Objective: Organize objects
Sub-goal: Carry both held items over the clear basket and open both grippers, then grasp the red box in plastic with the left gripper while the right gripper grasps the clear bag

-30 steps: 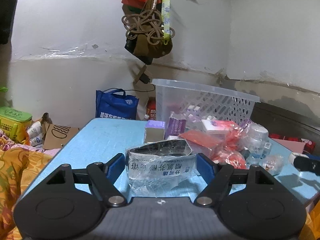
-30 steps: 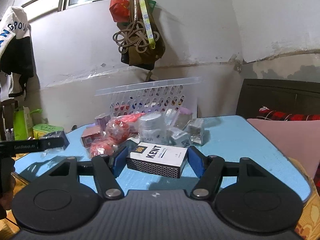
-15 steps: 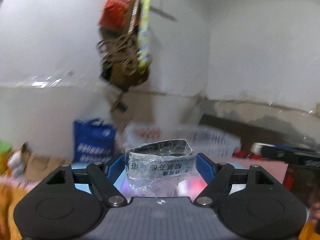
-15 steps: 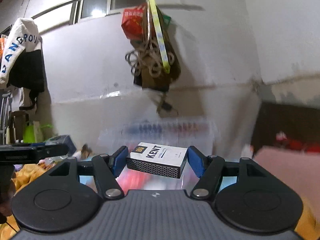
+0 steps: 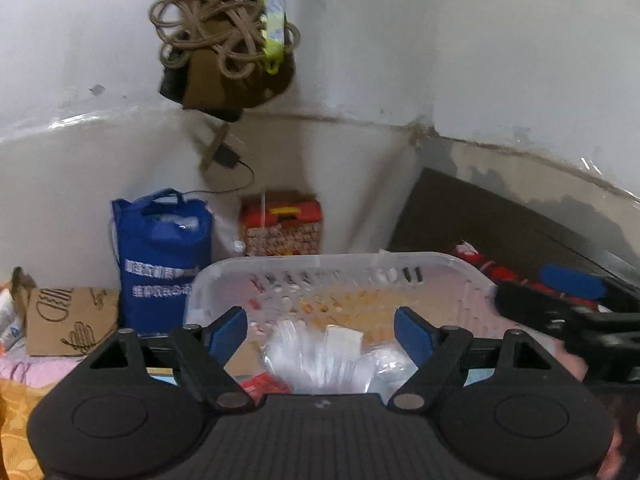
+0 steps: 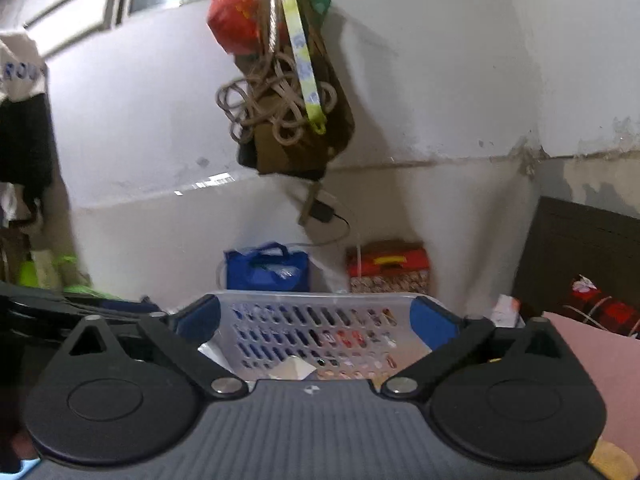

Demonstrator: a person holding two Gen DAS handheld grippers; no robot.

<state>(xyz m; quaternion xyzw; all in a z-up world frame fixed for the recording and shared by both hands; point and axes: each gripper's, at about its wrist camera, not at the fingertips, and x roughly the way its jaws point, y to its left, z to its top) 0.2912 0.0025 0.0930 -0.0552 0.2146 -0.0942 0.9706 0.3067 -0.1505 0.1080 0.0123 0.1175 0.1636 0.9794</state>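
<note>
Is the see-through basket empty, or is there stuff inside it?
Not empty. In the left wrist view, the basket holds a crinkly clear plastic bag and a small white packet.

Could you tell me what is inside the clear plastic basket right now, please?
Inside the clear plastic basket, the left wrist view shows a crinkled clear plastic packet with a small white item behind it. The gripper bodies cover the basket's near part, so the rest is hidden.

Cluttered home bedroom — hanging bags (image 5: pixel 224 40)
</note>
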